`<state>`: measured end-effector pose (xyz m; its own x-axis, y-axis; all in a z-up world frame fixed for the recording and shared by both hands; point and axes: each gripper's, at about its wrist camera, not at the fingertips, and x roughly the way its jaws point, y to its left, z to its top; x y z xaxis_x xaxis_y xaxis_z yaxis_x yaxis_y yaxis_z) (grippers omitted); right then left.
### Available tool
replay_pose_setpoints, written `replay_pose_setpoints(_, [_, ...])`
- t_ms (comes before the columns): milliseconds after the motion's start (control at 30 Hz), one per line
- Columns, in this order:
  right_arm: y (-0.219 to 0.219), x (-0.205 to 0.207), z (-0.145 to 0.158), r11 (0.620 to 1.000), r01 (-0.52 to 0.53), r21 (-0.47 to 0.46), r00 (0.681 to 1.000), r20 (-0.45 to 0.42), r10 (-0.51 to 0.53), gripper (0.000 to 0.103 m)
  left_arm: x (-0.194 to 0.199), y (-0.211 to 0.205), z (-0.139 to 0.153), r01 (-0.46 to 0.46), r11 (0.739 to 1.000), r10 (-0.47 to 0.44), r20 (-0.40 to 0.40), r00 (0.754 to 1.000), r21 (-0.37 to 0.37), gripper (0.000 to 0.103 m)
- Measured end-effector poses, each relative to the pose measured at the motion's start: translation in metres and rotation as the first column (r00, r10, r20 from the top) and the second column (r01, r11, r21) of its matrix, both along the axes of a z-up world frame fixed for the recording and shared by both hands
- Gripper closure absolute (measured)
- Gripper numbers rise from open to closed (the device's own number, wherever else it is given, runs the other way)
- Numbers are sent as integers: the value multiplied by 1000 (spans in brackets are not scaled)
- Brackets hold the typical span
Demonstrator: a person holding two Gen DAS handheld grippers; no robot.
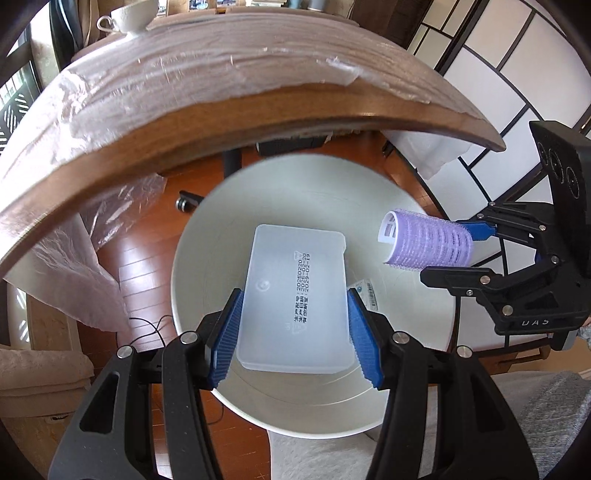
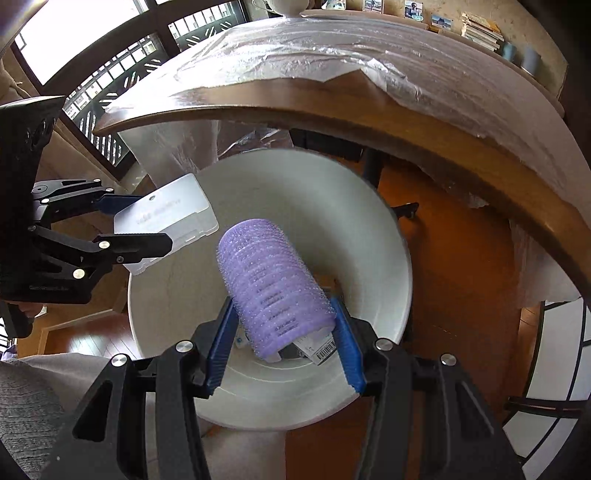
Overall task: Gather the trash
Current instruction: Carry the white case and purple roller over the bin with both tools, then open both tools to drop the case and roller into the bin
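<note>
My left gripper (image 1: 293, 332) is shut on a translucent white plastic box (image 1: 295, 291) with printed dates, held over the open white trash bin (image 1: 207, 236). My right gripper (image 2: 282, 343) is shut on a purple hair roller (image 2: 273, 284), also above the bin (image 2: 369, 236). In the left wrist view the roller (image 1: 428, 240) and right gripper (image 1: 458, 251) hang over the bin's right rim. In the right wrist view the box (image 2: 166, 218) and left gripper (image 2: 144, 225) are over the bin's left rim. Small paper scraps with a barcode (image 2: 321, 350) lie at the bin's bottom.
A wooden table (image 1: 258, 110) covered in clear plastic film juts out just above and behind the bin. A white cup (image 1: 133, 16) stands on its far edge. A caster base (image 1: 188, 201) sits on the wood floor under the table. Grey fabric (image 1: 546, 413) lies lower right.
</note>
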<state>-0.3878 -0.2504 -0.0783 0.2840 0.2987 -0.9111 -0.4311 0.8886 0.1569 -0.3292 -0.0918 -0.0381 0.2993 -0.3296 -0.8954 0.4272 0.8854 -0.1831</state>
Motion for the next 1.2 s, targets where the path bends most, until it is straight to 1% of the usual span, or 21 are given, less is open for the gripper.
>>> replay_pose_setpoints(167, [0,2,-16,1000,7,-25,1000,-30,-8,53,6,-5,-15,1,1000,0,-25,1000,21,47])
replay_pose_setpoints(367, [-1,5,-26,999,4,-45,998,-57,-7,53,11,-10,-30,15,999,-13,-48,999,43,47])
replay_pose_setpoints(533, [-2,9,-31,999,5,-53,997,-83,-10,53,17,-7,-42,15,999,-11,-93,996,46,47])
replay_pose_setpoints(667, [-1,10,-32,999,6,-51,994,-110,-12,52,16,-5,-47,27,999,-21,-112,993,46,47])
replay_pose_setpoints(700, [-4,12,-32,999,10,-49,994,-111,-15,46,16,-4,-47,33,999,-29,-120,992,38,45])
replay_pose_setpoints(733, [-5,12,-29,998,25,-52,995,-100,-30,34,16,-3,-46,39,999,-35,-128,991,32,35])
replay_pose_setpoints(767, [-8,12,-26,998,37,-47,995,-93,-42,30,19,-2,-45,39,999,-34,-125,992,36,29])
replay_pose_setpoints(800, [-10,13,-18,998,51,-28,995,-87,-53,29,18,0,-39,35,999,-30,-108,994,40,25])
replay_pose_setpoints(867, [-15,14,-3,998,70,-2,996,-61,-70,29,17,3,-27,33,999,-31,-86,996,27,25])
replay_pose_setpoints(900, [-17,16,9,997,78,10,996,-37,-78,28,17,5,-14,29,1000,-28,-64,998,9,25])
replay_pose_setpoints(967, [-22,24,43,995,96,41,994,42,-97,27,19,8,16,24,999,-25,-5,1000,-32,25])
replay_pose_setpoints(1000, [-25,31,61,992,106,61,990,87,-111,24,23,12,36,16,998,-14,37,999,-59,24])
replay_pose_setpoints(1033, [-30,38,75,990,116,76,984,128,-125,18,29,15,55,9,996,-2,82,997,-86,15])
replay_pose_setpoints(1067, [-35,46,88,988,133,82,974,173,-145,15,37,20,75,-4,994,19,139,990,-107,9])
replay_pose_setpoints(1100, [-41,56,100,984,158,80,960,219,-172,9,46,25,88,-23,993,45,189,981,-113,2])
replay_pose_setpoints(1133, [-48,71,112,979,189,80,940,273,-204,5,56,29,100,-48,992,73,232,970,-115,2])
replay_pose_setpoints(1167, [-57,89,119,971,223,82,918,317,-237,4,70,34,108,-69,991,98,262,960,-118,2])
replay_pose_setpoints(1200, [-64,104,123,962,261,77,900,341,-272,4,88,40,113,-91,988,123,282,952,-126,2])
